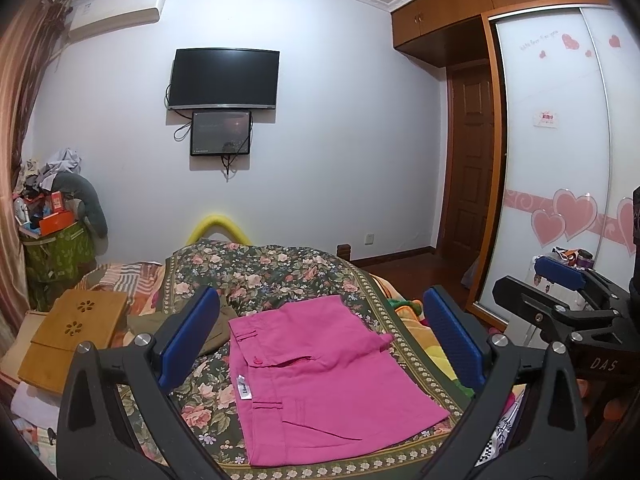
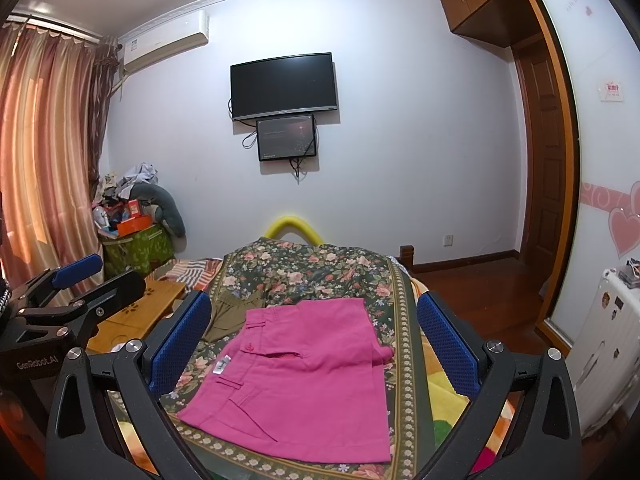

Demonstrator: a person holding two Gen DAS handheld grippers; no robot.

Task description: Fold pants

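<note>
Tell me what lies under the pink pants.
The pink pants lie folded on a floral bedspread. An olive garment sits beside them. Whatever is beneath the pants' own layers is hidden.

Place: a lived-in home bedroom.
Bed: floral bedspread (image 1: 256, 268) covers it.
Wall: dark television (image 1: 224, 79) mounted above a smaller screen (image 1: 221, 133); air conditioner (image 1: 116, 12) near the ceiling.
Window side: pinkish curtains (image 2: 44, 152).
Storage: wooden wardrobe with heart-decorated sliding door (image 1: 556, 168); brown room door (image 1: 472, 160) beside it.
Clutter: green basket (image 2: 136, 248) piled with household items.
</note>
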